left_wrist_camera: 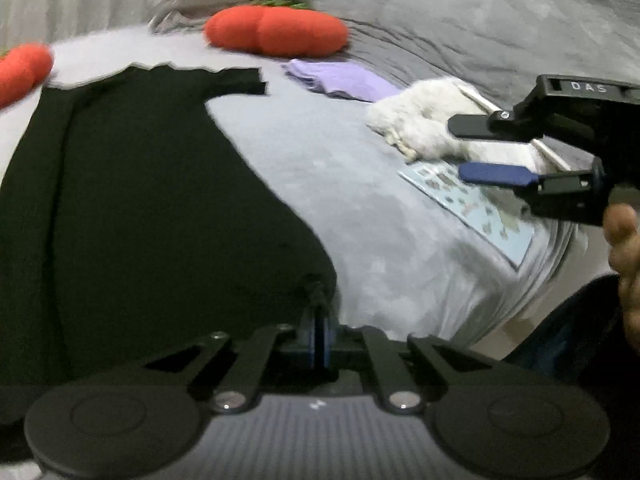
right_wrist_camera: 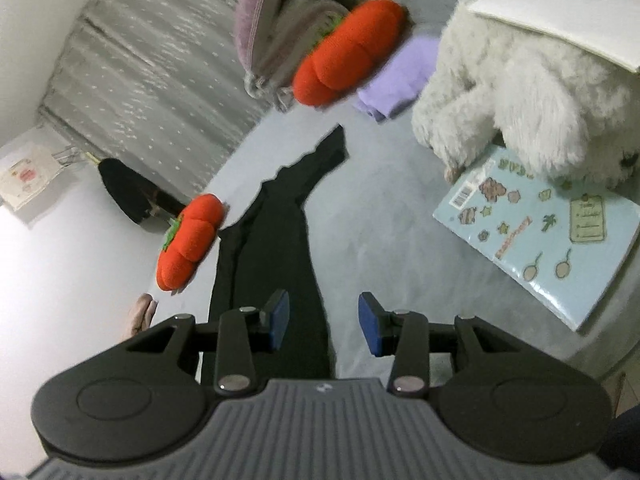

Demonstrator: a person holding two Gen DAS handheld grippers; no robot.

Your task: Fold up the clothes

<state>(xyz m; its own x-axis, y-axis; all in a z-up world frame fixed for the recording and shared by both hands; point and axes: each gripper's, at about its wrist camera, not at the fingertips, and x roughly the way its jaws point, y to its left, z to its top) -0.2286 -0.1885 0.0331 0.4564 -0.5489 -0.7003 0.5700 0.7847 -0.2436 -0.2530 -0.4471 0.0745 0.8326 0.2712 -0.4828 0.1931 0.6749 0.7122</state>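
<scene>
A black garment [left_wrist_camera: 140, 200] lies spread flat on the grey bed cover [left_wrist_camera: 328, 168]. At the bottom of the left wrist view my left gripper [left_wrist_camera: 318, 312] is shut, and its blue pads pinch the garment's near right edge, which bunches up at the tips. My right gripper [left_wrist_camera: 458, 149] hovers at the right above the bed, open and holding nothing. In the right wrist view the right gripper [right_wrist_camera: 324, 320] stands open over the long black garment [right_wrist_camera: 272, 240], whose right edge runs between the pads, and neither pad presses on it.
Two orange plush toys [left_wrist_camera: 276, 32] [left_wrist_camera: 20, 72] sit by the garment's far end. A folded lilac cloth [left_wrist_camera: 340, 78], a white plush animal [right_wrist_camera: 520, 92] and a light blue book [right_wrist_camera: 540, 232] lie to the right. A hand [left_wrist_camera: 624, 256] holds the right gripper.
</scene>
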